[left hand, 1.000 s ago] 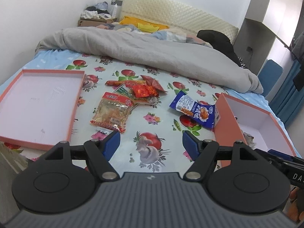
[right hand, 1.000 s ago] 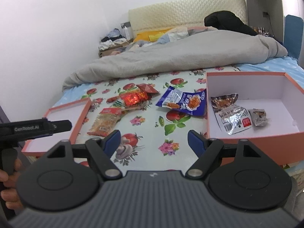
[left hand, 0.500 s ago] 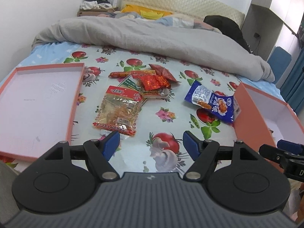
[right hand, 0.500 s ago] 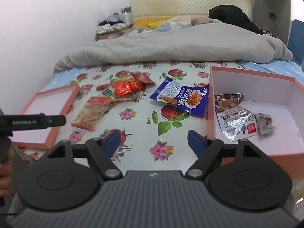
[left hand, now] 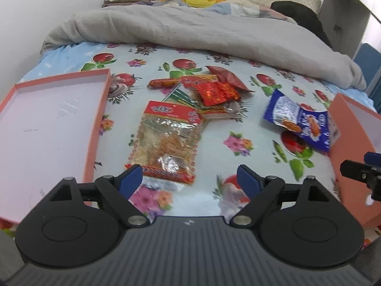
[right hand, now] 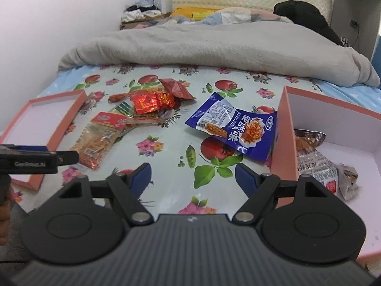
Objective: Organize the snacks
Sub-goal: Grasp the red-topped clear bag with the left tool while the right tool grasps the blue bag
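Note:
Snack packets lie on a fruit-patterned sheet. A clear packet with a red header lies just ahead of my open, empty left gripper; it also shows in the right wrist view. Behind it is a pile with a shiny red packet and a sausage. A blue packet lies ahead of my open, empty right gripper, beside the orange box. The box holds a silver packet and other small packets.
An orange box lid lies inside up at the left, also in the right wrist view. A grey duvet is bunched across the bed behind the snacks. Pillows and a headboard are at the far end.
Both grippers have moved forward and lower toward the snacks; the clear packet and the blue packet now sit closer in view. Both stay open. No snack has moved.

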`<state>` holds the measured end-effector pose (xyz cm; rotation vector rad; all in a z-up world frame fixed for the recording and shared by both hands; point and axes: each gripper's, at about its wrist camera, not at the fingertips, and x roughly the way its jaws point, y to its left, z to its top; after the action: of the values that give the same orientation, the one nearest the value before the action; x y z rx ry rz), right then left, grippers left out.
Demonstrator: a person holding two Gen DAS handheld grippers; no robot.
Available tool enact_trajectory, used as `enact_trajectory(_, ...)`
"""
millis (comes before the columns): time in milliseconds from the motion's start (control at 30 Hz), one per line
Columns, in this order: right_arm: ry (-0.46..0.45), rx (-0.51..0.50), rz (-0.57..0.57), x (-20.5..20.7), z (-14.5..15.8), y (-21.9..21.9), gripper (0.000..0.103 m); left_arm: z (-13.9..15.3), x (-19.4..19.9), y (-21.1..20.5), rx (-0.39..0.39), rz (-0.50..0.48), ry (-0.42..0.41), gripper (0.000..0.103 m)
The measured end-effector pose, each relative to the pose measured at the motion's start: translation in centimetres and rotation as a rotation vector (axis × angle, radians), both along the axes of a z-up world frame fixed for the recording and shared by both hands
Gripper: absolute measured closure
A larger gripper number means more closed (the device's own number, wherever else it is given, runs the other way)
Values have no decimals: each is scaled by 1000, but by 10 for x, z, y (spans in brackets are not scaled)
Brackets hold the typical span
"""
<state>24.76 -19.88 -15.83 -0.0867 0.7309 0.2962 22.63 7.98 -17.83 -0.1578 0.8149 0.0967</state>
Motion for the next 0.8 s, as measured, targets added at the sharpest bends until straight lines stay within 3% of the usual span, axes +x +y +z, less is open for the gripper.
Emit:
enact_trajectory(567,94,-22,-96,106,-30,7,23,-42,71,9,68,-7,92,9)
enact_trajectory(800,156,-35,-110,152,-53,8,17,-62,91,14,132,-10,112,9)
